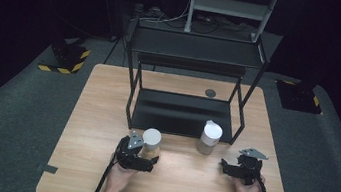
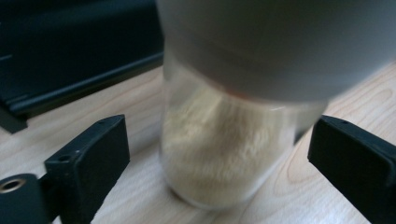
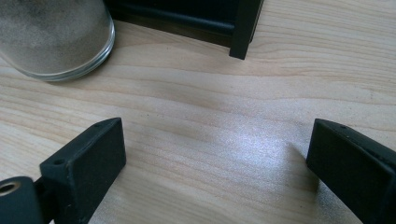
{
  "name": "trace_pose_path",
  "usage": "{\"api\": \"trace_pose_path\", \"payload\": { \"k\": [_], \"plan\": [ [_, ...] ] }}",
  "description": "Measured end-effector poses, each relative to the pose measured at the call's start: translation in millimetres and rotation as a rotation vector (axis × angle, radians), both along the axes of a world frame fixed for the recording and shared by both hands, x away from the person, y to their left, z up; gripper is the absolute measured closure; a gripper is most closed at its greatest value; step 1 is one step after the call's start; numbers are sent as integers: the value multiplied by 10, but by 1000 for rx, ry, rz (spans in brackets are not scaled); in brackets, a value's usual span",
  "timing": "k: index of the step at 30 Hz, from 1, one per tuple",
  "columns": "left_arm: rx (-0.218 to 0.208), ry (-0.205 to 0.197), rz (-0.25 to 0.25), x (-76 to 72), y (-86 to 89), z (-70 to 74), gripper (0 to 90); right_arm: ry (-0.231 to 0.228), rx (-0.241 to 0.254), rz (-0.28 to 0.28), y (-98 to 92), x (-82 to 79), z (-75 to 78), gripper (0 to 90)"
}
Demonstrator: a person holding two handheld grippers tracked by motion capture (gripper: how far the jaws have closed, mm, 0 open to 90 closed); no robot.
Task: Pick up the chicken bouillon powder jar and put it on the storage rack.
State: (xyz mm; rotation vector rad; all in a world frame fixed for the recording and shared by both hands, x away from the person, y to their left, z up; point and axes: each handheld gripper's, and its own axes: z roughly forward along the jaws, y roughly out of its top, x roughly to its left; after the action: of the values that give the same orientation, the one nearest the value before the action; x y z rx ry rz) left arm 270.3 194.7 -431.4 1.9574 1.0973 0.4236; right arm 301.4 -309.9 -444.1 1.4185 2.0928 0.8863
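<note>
The left tool [image 1: 151, 161] sat at the near-left of the wooden worktop [image 1: 105, 117], its jaws spread to either side of a glass jar of pale yellow powder [image 1: 151, 141] with a grey cap. In the left gripper view that powder jar [image 2: 224, 149] stood upright between the 2 black jaws, filling most of the gap; a sliver of worktop showed on each side, so the pads did not yet press on the glass. The jar's long axis ran vertical, and it lay straight ahead of the left tool, just in front of the black metal rack [image 1: 183, 113]. The left hand [image 1: 119, 177] held its tool roughly level, pointing away from the person towards the rack.

The right tool [image 1: 229, 167] rested near the right edge, jaws spread over bare wood. A 2nd jar with grey powder and a white lid [image 1: 209, 138] stood ahead and to its left, well clear of the jaws; its base [image 3: 56, 42] showed in the right gripper view.

Judging by this, the left hand was far nearer its jar, and closing would be the next move.
</note>
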Motion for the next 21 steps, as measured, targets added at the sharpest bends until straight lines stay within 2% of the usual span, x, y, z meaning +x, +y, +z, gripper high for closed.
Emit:
{"api": "trace_pose_path", "payload": {
  "k": [6, 21],
  "plan": [
    [0, -26, 14, 41, -95, 26, 101, 0, 0, 0, 0, 0, 0, 37],
    [8, -39, 23, 93, -210, 6, 236, 0, 0, 0, 0, 0, 0, 37]
  ]
}}
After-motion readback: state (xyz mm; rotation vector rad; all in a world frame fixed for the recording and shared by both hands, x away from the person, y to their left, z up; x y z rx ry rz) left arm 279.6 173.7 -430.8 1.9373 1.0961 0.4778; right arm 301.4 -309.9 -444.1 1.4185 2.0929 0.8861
